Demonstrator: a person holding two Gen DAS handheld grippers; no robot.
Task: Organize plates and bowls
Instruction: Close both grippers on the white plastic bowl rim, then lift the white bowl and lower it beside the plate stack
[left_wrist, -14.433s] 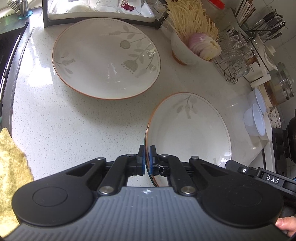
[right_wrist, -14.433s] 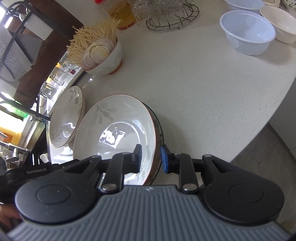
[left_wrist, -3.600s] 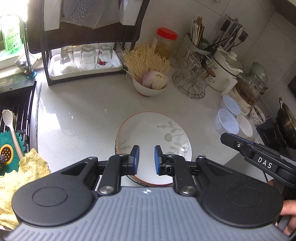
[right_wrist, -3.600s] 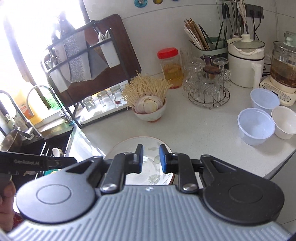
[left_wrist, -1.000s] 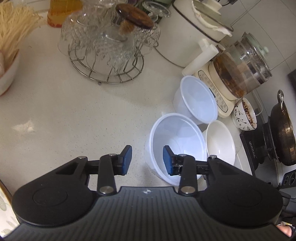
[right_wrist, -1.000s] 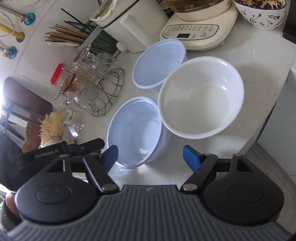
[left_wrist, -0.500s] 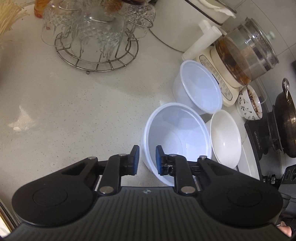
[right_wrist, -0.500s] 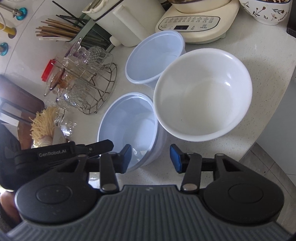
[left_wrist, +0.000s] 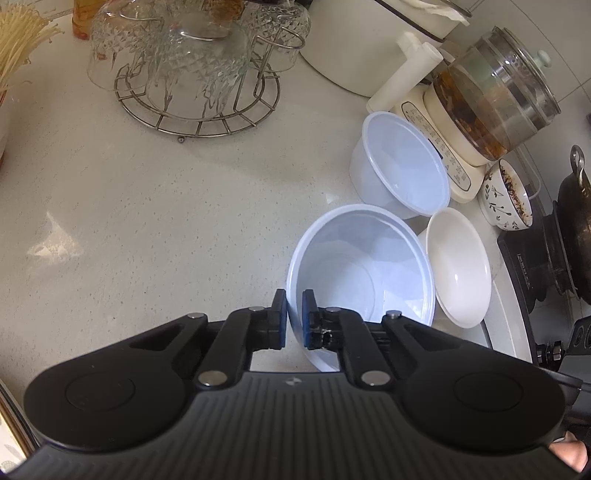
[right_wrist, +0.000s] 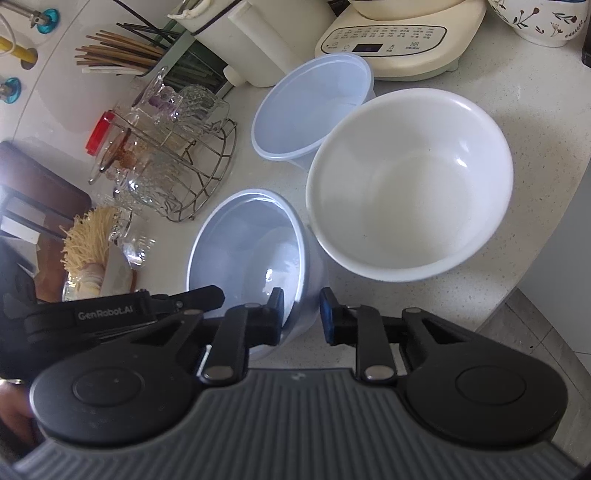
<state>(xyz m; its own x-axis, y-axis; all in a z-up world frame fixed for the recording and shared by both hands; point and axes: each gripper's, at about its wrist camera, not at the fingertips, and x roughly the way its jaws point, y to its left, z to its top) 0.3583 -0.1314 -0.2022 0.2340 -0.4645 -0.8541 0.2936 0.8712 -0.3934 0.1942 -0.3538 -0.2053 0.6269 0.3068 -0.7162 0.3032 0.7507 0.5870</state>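
Left gripper (left_wrist: 294, 319) seemingly pinches plastic bowl (left_wrist: 360, 266) rim.

The left wrist view looks steeply down on the counter (left_wrist: 155, 206) from close above, facing its back edge and far right corner, with the glass rack (left_wrist: 192, 74) at top and the kettle (left_wrist: 495, 96) to the right. The right wrist view looks down from the counter's front right edge — rolled, so the rack (right_wrist: 173, 162) falls to its left. Both sit very near the near clear bowl (left_wrist: 365, 273) (right_wrist: 247, 254). Shared: that bowl, the far clear bowl (left_wrist: 402, 166) (right_wrist: 314, 107), the white bowl (left_wrist: 461, 266) (right_wrist: 410, 184), the rack.
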